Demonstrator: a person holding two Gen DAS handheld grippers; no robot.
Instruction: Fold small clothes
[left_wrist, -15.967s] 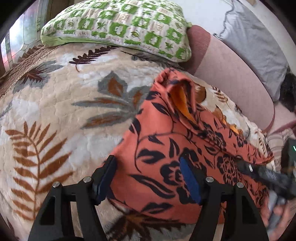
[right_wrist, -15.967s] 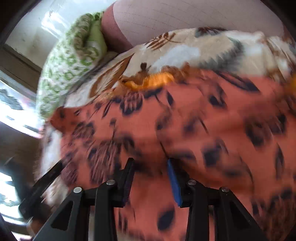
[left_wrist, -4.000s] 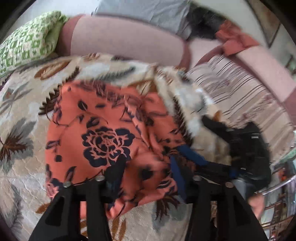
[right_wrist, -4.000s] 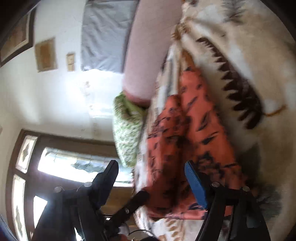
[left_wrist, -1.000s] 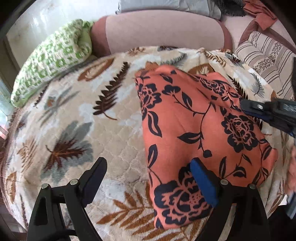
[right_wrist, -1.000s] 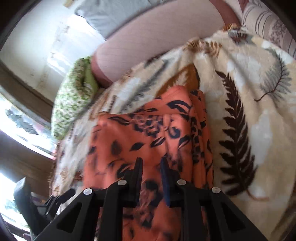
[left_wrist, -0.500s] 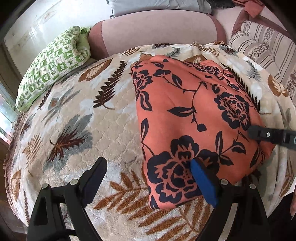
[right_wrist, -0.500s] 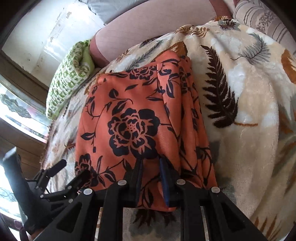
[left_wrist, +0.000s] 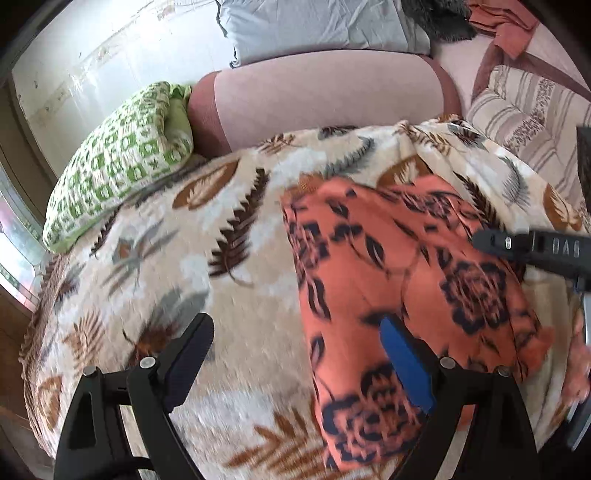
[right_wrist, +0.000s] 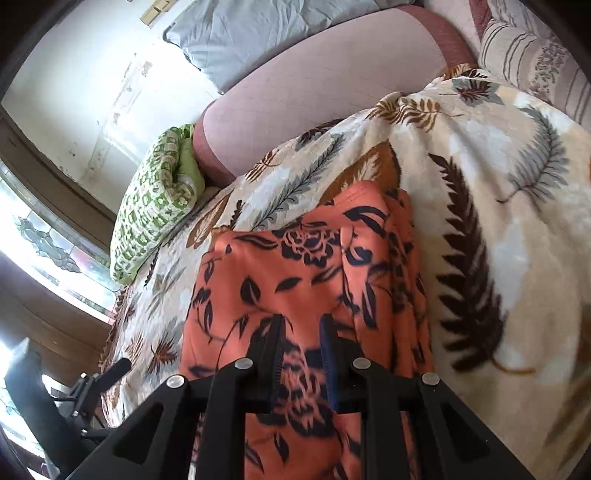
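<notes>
Orange black-flowered garment (left_wrist: 406, 280) folded on the leaf-print fleece blanket (left_wrist: 184, 258).
Left gripper (left_wrist: 295, 354) spread wide over its left edge; right gripper (right_wrist: 301, 332) nearly pressed together, whether pinching cloth is unclear.

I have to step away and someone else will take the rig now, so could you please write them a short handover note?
Left gripper: open wide, holds nothing, over the near edge of the garment.
Right gripper: jaws nearly closed over the garment's near end; whether they pinch cloth, I cannot tell.
Garment: orange, floral, lying folded in a rough rectangle on the leaf-print blanket.
Done: folded up.
Left: check the right grip, neaten or fold once more if needed.
</notes>
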